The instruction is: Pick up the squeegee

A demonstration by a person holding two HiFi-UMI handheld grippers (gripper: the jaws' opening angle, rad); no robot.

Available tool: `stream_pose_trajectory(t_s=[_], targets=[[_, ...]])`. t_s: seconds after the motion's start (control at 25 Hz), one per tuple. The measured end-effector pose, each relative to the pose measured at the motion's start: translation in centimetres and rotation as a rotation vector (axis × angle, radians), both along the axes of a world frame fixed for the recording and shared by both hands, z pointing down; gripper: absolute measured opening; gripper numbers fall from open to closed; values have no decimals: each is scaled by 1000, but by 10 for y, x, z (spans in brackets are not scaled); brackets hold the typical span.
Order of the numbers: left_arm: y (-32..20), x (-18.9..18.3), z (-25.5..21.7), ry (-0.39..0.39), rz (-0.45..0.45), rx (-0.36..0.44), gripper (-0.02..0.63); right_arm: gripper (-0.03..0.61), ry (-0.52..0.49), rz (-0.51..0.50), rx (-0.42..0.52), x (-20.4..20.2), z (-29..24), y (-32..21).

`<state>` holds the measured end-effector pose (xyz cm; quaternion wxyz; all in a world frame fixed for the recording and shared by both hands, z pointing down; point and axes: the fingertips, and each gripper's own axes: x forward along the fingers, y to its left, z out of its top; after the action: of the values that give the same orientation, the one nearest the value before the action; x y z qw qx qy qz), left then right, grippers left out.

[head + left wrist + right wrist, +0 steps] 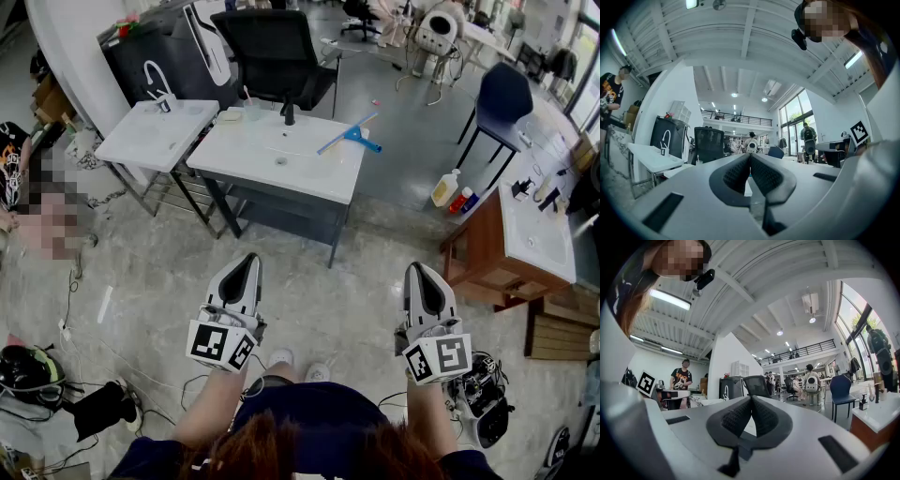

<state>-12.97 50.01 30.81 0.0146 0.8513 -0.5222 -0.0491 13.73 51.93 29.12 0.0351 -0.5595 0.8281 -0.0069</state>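
Nearest, both tongs are hanging level over the floor in front of the person's body, w/ nothing in either: the L tongs [247, 262] are sitting clenched, pads meeting at the tips in the left gripper view, and the R tongs [417, 272] are likewise squeezed fully together on no object. Beyond them a stretch of bare floor is lying btw the tongs and the white washbasin surface [309, 183], so neither is reaching it yet. The squeegee [356, 137] is resting on that surface at its far R corner, past the basin bowl and to the R of the black faucet [289, 114], just beside the edge. Its long pale bar is running diagonally, near-L to far-R in the head view, w/ a darker blue stub branching off toward the surface's R edge; that stub is prob the handle. From the tongs it is lying well ahead and btw the two, but sitting closer to the R side, so the R tongs are looking like the nearer pick; they would be needing to open, travel forward and a bit L, and turn to straddle the stub or bar across its width, not along it. Farther back, a black office chair [277, 52] is standing behind the surface.
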Motion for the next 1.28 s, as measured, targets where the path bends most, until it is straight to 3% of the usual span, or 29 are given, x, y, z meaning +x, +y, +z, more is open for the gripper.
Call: stream_pose_trajectory(t_s=[0.24, 0.44, 0.68, 0.92, 1.28], targets=[[-21, -2, -6, 4, 3, 15, 20, 12, 20, -6, 10, -12, -4, -19], [-34, 2, -8, 1, 7, 16, 20, 14, -41, -3, 24, -7, -12, -32], [-72, 0, -9, 3, 22, 11, 20, 15, -33, -8, 23, -16, -15, -67], [-152, -21, 0, 16, 24, 18, 20, 15, -22, 14, 16, -27, -7, -139], [-317, -58, -14, 50, 88, 39, 20, 15, -18, 66, 44, -66, -24, -290]])
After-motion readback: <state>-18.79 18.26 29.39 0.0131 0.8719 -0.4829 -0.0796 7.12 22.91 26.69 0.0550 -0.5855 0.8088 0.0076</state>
